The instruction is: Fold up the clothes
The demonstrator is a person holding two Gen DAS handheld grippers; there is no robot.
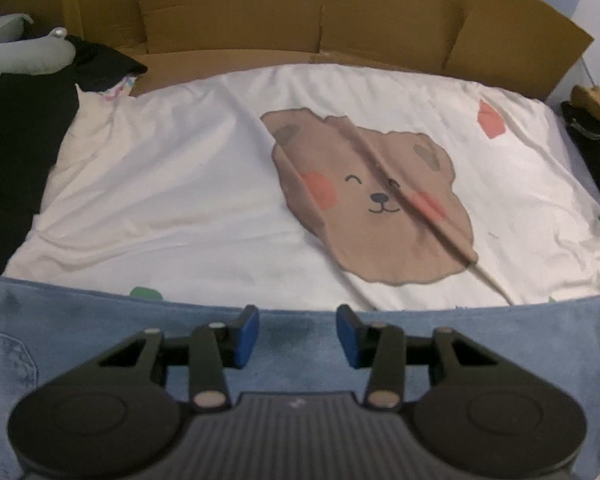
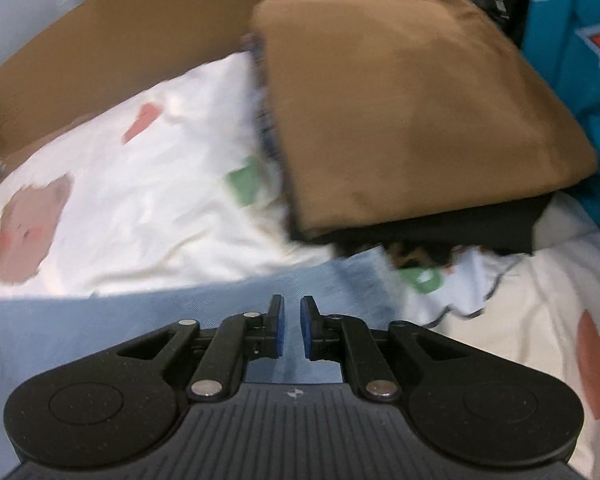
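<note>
Bedding with a bear print (image 1: pixel 374 200) carries the work; cardboard (image 1: pixel 260 12) lines its far edge. Light blue jeans (image 1: pixel 300 336) lie along the near edge, under both grippers. Left gripper (image 1: pixel 297 336): jaws apart, nothing between them. Right gripper (image 2: pixel 291 330): narrow gap, nothing gripped, denim showing below. Both point steeply down at the denim. Judgement: a fold looks just released; smooth the edge and square it before regrasping. Folded brown garment (image 2: pixel 412 112) sits by the right edge.
</note>
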